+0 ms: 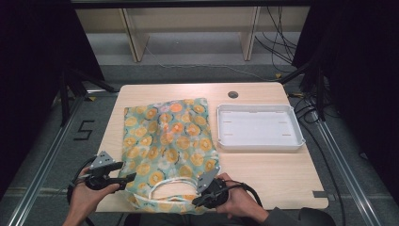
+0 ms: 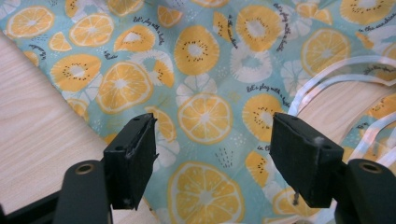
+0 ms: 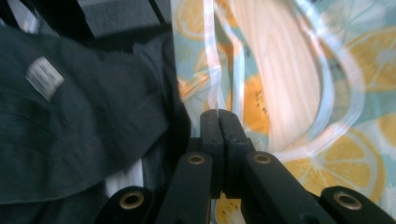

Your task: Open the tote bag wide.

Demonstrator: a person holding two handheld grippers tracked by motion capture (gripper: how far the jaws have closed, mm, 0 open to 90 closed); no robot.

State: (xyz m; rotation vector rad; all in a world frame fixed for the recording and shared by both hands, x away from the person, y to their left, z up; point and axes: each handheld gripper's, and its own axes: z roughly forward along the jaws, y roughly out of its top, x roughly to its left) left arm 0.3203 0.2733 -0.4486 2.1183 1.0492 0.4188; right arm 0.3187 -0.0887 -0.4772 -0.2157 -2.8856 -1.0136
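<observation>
A teal cloth bag (image 1: 169,136) printed with orange citrus slices lies flat on the wooden table (image 1: 263,169), its white handles (image 1: 169,186) at the near end. My left gripper (image 1: 131,178) hovers open over the bag's near left corner; the left gripper view has the print (image 2: 205,46) between its spread jaws (image 2: 212,140), nothing held. At the bag's near right corner, my right gripper (image 1: 197,203) is shut. In the right gripper view a white handle strap (image 3: 212,70) comes out from between the closed tips (image 3: 218,114).
An empty white tray (image 1: 259,109) sits on the table right of the bag. A round cable hole (image 1: 233,94) lies behind it. Dark clothing (image 3: 84,126) of the person shows left in the right gripper view. Bare wood (image 2: 37,126) lies left of the bag.
</observation>
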